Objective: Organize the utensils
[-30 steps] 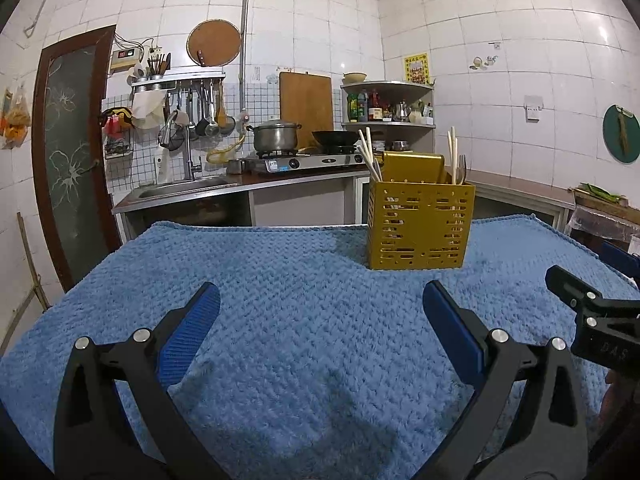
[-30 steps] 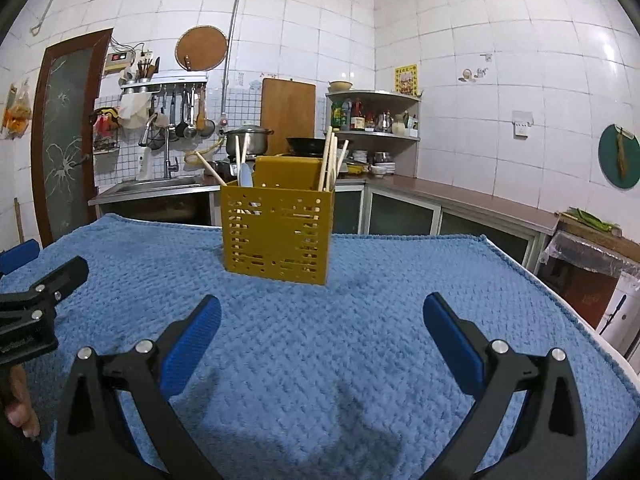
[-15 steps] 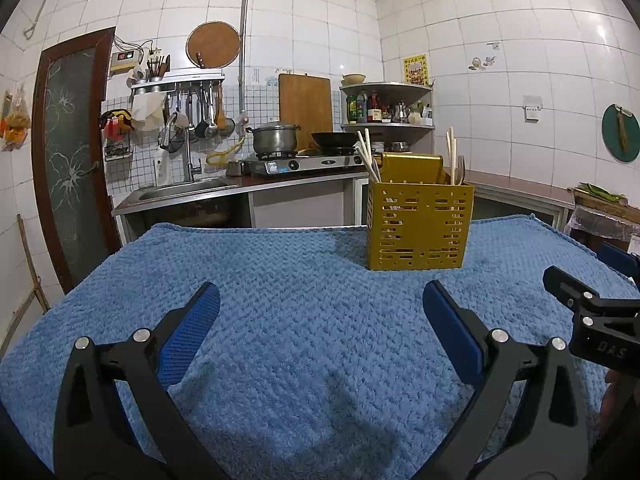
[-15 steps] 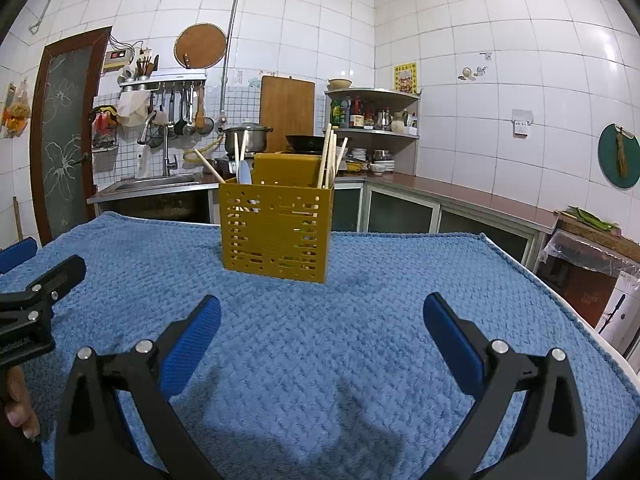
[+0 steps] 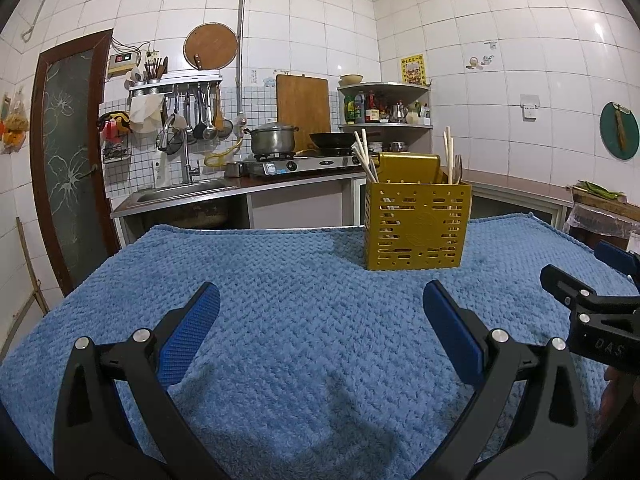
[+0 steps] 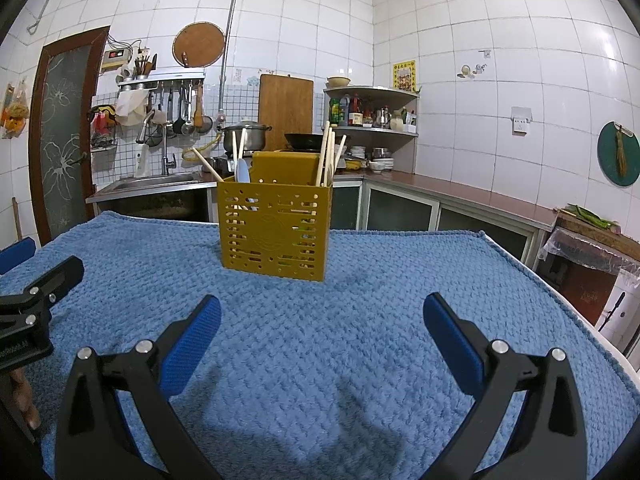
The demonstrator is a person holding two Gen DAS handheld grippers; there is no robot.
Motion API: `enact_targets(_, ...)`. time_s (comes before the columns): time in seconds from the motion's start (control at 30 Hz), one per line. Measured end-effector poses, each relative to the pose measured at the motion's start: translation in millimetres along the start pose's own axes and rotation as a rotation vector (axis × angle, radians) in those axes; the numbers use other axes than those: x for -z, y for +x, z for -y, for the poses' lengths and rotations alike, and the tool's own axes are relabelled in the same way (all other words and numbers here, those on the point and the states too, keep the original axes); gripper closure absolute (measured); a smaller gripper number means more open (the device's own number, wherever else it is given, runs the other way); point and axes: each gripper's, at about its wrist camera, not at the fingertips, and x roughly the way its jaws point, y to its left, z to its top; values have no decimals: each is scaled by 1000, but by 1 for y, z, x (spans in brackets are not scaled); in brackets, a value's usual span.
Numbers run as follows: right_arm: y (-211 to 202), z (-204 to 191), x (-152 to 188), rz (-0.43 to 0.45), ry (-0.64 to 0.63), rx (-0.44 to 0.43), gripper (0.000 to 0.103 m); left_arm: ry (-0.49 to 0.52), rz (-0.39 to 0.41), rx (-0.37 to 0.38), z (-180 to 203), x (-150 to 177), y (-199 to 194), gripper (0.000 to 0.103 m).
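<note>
Utensil caddy [image 6: 275,230] yellow, perforated, upright, holding chopsticks [image 6: 329,152]

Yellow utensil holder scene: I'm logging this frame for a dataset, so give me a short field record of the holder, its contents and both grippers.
surface: blue towel spread over the table
holder: yellow utensil holder, upright on the towel
contents: chopsticks and a white spoon sticking out of the top
left gripper: open, empty, above the towel
right gripper: open, empty, facing the holder
loose utensils on towel: none visible
</note>
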Motion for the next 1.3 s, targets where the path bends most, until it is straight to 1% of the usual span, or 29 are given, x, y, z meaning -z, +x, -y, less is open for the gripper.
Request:
enact_targets(0.47, 1, -1, 2, -3, 3, 2, 4, 7, 3, 18, 0, -1, 0, 5)
enact_targets(1.3, 2, -2, 3, 1, -1, 5, 4, 9, 11, 19, 1, -3, -4, 5)
